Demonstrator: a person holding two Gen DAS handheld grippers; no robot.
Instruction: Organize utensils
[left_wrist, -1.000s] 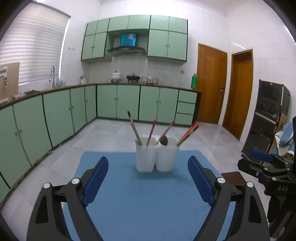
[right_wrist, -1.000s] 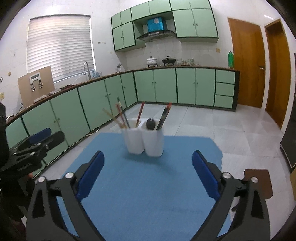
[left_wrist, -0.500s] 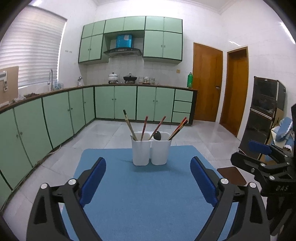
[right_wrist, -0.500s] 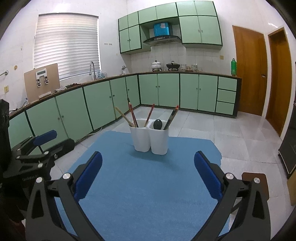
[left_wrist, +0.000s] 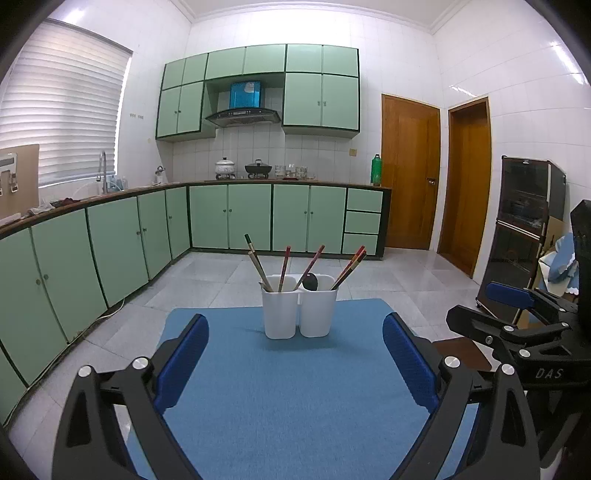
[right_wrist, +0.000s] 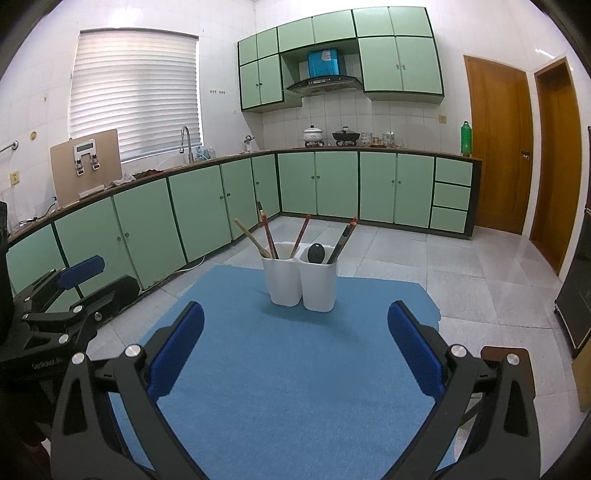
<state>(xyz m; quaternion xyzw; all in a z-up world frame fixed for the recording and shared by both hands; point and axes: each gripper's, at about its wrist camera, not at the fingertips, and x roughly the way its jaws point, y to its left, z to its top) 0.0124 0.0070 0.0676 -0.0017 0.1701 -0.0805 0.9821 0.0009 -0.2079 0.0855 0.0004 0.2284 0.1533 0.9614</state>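
Observation:
Two white holder cups stand side by side at the far middle of a blue mat; they also show in the right wrist view. Several chopsticks lean out of them, and a dark spoon sits in the right cup. My left gripper is open and empty, held short of the cups. My right gripper is open and empty, also short of the cups.
The mat covers a small table with a brown corner showing at the right. Green kitchen cabinets run along the left and back walls. A dark cabinet stands at the right.
Both grippers have drawn back and levelled, so the cups look smaller and farther away. Both stay open and empty.

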